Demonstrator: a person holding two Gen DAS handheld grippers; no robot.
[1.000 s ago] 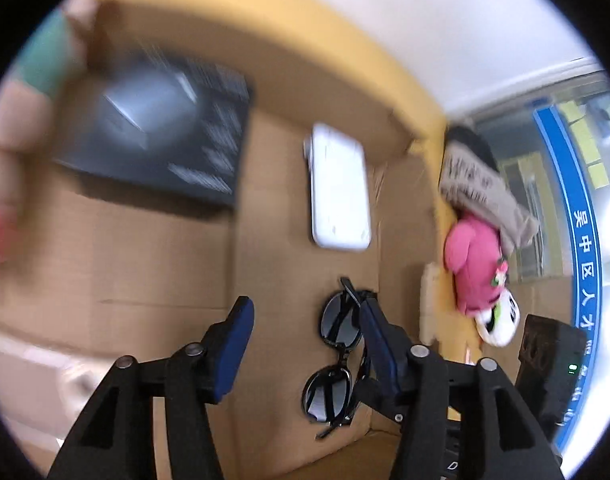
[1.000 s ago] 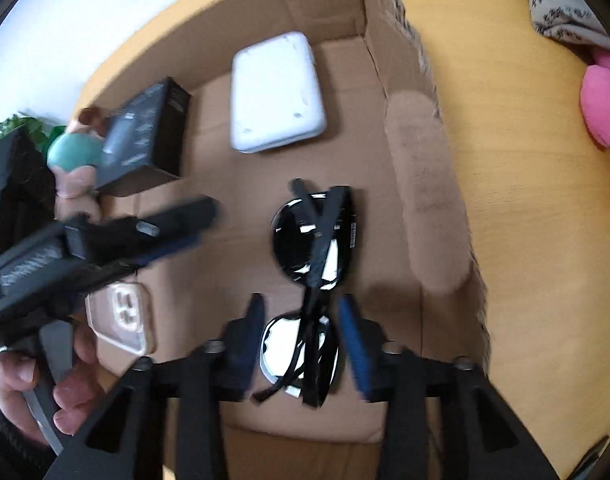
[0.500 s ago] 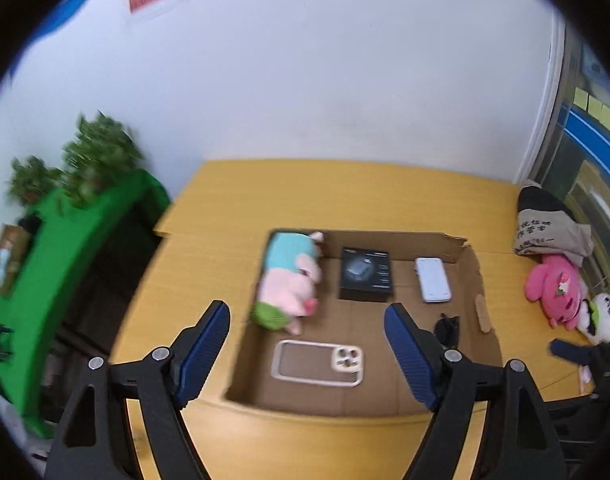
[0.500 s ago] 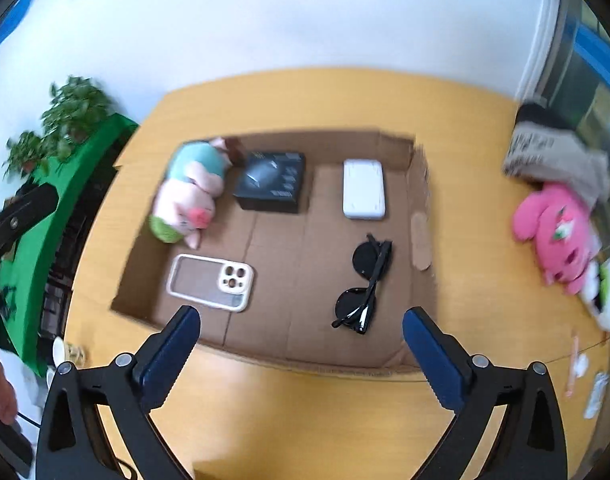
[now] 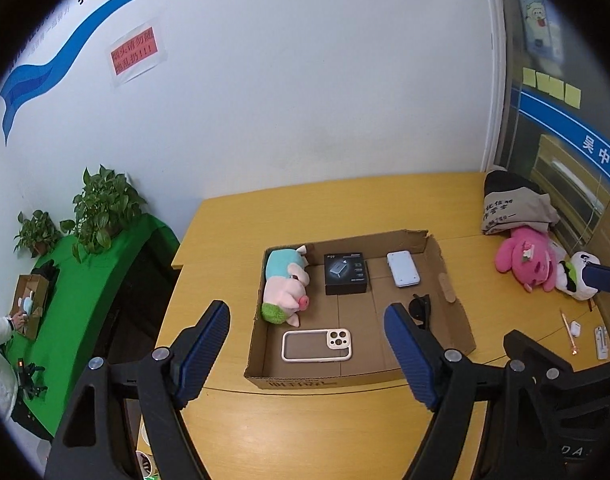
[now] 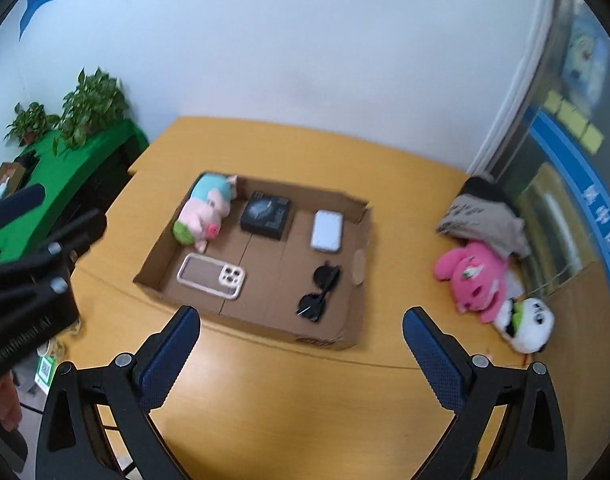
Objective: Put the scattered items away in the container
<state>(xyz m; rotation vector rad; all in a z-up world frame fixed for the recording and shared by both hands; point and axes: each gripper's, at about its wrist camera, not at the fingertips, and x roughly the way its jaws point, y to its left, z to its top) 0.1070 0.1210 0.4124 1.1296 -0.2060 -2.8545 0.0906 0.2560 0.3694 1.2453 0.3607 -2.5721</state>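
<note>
A shallow cardboard box (image 5: pixel 461 320) (image 6: pixel 365 232) lies on the yellow table. In it lie a pink and teal plush pig (image 5: pixel 285 284) (image 6: pixel 205 208), a black box (image 5: pixel 345 272) (image 6: pixel 267 214), a white power bank (image 5: pixel 403 274) (image 6: pixel 327 230), a phone case (image 5: pixel 317 345) (image 6: pixel 211 276) and black sunglasses (image 5: pixel 421 308) (image 6: pixel 319 294). My left gripper (image 5: pixel 307 344) is open and empty, held high and back from the box. My right gripper (image 6: pixel 301 348) is open and empty, also well back from it.
A pink plush (image 5: pixel 525 260) (image 6: pixel 471 276), a white panda plush (image 6: pixel 529 322) and a folded cloth bag (image 5: pixel 513 208) (image 6: pixel 481 216) lie at the table's right. Small white items and a pen (image 5: pixel 569 330) lie at the right edge. Plants on a green-covered bench (image 5: pixel 101 208) stand to the left.
Both grippers pulled up and back from inside the box to well above the table. The right gripper let go of the sunglasses, which now lie in the box, and both opened wider.
</note>
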